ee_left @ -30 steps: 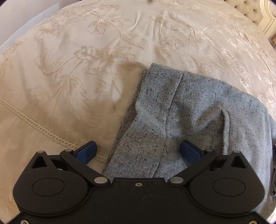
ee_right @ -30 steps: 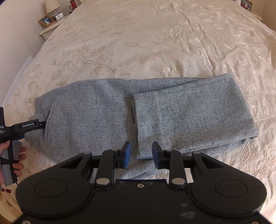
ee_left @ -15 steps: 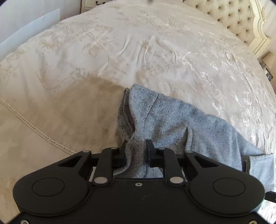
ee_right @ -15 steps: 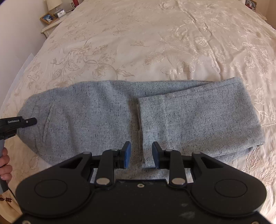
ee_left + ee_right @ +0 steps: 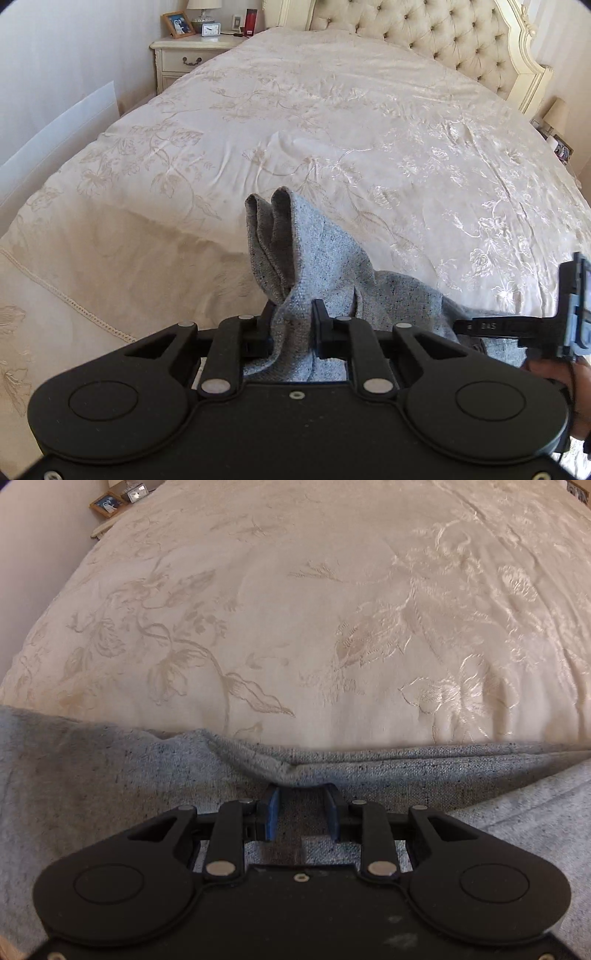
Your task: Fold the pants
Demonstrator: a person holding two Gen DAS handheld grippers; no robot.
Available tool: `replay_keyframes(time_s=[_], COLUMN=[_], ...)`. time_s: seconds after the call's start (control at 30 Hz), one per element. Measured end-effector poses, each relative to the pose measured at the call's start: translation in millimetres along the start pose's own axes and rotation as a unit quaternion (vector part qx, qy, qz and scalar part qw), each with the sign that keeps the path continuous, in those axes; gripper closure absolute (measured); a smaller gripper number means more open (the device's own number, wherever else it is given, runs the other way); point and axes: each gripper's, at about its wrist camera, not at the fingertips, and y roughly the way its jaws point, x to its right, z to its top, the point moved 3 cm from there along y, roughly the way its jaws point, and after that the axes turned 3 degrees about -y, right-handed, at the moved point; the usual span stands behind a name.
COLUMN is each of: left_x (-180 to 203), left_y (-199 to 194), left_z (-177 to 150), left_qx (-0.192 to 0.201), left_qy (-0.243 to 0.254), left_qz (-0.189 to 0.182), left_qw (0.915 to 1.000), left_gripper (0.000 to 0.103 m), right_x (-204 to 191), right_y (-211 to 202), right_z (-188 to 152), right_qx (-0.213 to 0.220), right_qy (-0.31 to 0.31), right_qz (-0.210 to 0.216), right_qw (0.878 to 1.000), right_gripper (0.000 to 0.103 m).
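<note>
Left gripper pinches a bunched end of the grey pants above the bed; right gripper sits parted on them. Thick bunch could slip and spoil the fold.

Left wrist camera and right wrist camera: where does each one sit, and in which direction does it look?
Left wrist: sits on the left gripper, faces up the bed toward the headboard and nightstand; its fingers clamp the lifted grey pants; the person's hand shows at right.
Right wrist: sits on the right gripper, low over the pants, facing across the bedspread; fingers slightly apart.
Shared: pants, bedspread.
</note>
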Motion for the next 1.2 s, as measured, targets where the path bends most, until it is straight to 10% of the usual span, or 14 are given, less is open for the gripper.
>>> replay_keyframes(time_s=[0.33,0.47,0.7,1.2], left_x=[100,176,298,179], left_y=[-47,-57,-26,25], left_z=[2,-2,-42,-57], left_qx=[0.036,0.053,0.005,-0.044], left_qy=[0.054,0.085,0.123,0.082], left_qz=[0.006,-0.048,-0.127,0.091], left_qw=[0.9979,0.9938,0.9843,0.9915], left_gripper=[0.081,0.101,0.098,0.09], right_x=[61,103,161,143], right_y=[-69,-92,-90,-106], right_z=[-14,-38,-73,-51], right_qx=[0.024,0.014,-0.024,0.007], right_qy=[0.004,0.026,0.056,0.055], right_qz=[0.122,0.148,0.145,0.209], right_qw=[0.992,0.989,0.988,0.976], right_gripper=[0.073,0.073,0.073,0.068])
